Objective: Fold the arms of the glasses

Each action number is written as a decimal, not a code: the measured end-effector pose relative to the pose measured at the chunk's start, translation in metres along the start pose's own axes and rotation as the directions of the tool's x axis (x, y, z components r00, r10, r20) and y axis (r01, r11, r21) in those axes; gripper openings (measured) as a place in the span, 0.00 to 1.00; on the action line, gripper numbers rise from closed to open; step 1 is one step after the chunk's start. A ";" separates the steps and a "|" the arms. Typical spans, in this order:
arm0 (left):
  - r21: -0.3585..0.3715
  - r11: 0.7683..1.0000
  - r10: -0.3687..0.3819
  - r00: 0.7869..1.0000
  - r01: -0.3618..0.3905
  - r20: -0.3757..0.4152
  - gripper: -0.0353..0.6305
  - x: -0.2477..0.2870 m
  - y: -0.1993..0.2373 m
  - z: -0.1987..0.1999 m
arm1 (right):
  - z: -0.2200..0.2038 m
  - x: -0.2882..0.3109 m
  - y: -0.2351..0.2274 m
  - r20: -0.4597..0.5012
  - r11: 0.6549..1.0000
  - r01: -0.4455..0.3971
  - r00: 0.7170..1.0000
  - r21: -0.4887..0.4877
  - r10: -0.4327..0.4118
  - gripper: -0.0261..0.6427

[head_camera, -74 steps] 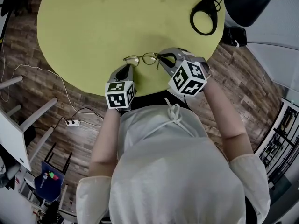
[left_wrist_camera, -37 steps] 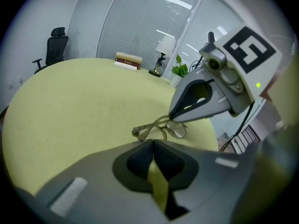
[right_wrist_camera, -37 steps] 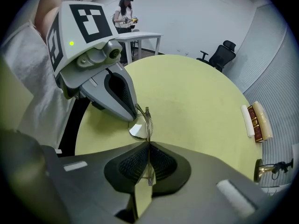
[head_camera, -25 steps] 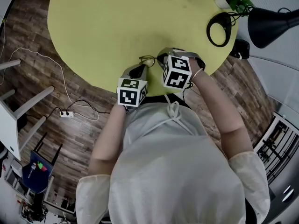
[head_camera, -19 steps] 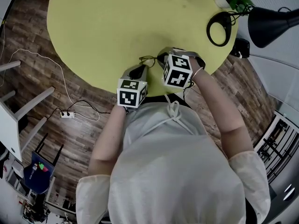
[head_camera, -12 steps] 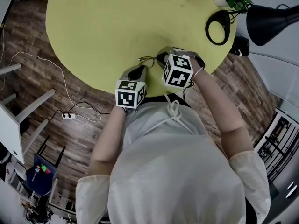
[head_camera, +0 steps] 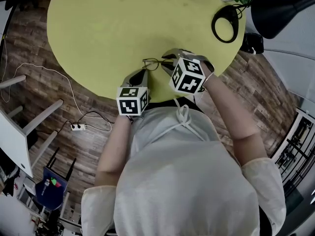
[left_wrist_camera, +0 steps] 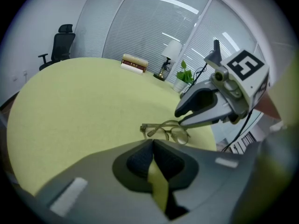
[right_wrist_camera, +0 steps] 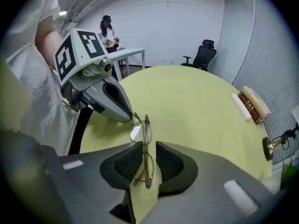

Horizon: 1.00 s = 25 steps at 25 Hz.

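The glasses (head_camera: pixel 153 63) lie on the round yellow-green table (head_camera: pixel 123 23), close to the edge nearest the person and between the 2 grippers. The right gripper (head_camera: pixel 167 59) straddles 1 end of them. In the right gripper view the thin metal frame runs lengthwise through the gap between the pads, and the jaws are opening. The frame sits close against the left-hand pad with bare table showing on the other side, so nothing is clamped any more. The left gripper (head_camera: pixel 142 73) has its jaws drawn together at the tips with nothing between them, only a sliver of table showing lower down. Its tips sit just short of the other end of the glasses. The arms look tucked in against the front of the frame (seen edge-on, so I cannot be sure both lie flat), which suggests the folding is at or near its end.

The main risk is in the release. If the frame clings to the pad it rests against, lifting the right gripper away could drag or tip the glasses. A half-folded arm could also swing back out once the pads let go. With the table edge so near, a nudge from either gripper toward the person could push the glasses off it.
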<state>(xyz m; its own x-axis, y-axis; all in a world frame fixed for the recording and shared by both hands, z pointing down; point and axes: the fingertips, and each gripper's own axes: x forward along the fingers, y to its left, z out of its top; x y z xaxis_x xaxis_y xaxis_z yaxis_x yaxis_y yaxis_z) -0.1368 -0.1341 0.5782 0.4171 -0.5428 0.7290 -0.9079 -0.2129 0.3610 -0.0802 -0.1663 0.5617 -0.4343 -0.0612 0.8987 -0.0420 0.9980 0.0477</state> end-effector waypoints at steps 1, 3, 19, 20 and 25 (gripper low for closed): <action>0.012 1.000 0.001 1.000 -0.001 0.006 0.06 -0.002 -0.002 0.002 | 0.002 -0.003 0.000 0.013 1.000 0.011 1.000 0.006 -0.011 0.17; 0.043 0.999 -0.003 1.000 0.002 0.018 0.06 -0.004 -0.009 0.008 | 0.004 -0.009 -0.002 0.039 0.999 0.036 0.999 0.019 -0.037 0.16; 0.330 0.943 -0.075 0.935 -0.046 0.345 0.06 -0.081 -0.076 0.138 | 0.005 -0.144 -0.049 0.307 0.789 0.248 0.823 0.562 -0.478 0.04; 0.334 0.941 -0.082 0.923 -0.053 0.376 0.06 -0.089 -0.080 0.149 | 0.005 -0.154 -0.052 0.318 0.767 0.257 0.799 0.588 -0.511 0.04; 0.321 0.943 -0.093 0.855 -0.089 0.510 0.06 -0.131 -0.094 0.190 | 0.007 -0.198 -0.054 0.352 0.686 0.317 0.676 0.655 -0.648 0.04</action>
<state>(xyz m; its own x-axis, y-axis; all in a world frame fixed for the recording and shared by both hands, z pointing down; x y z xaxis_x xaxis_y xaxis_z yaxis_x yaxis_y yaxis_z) -0.1141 -0.1975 0.3382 0.4202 -0.8587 0.2934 -0.9063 -0.4131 0.0893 0.0020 -0.2081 0.3784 -0.5827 -0.6938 0.4232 -0.7556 0.6542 0.0321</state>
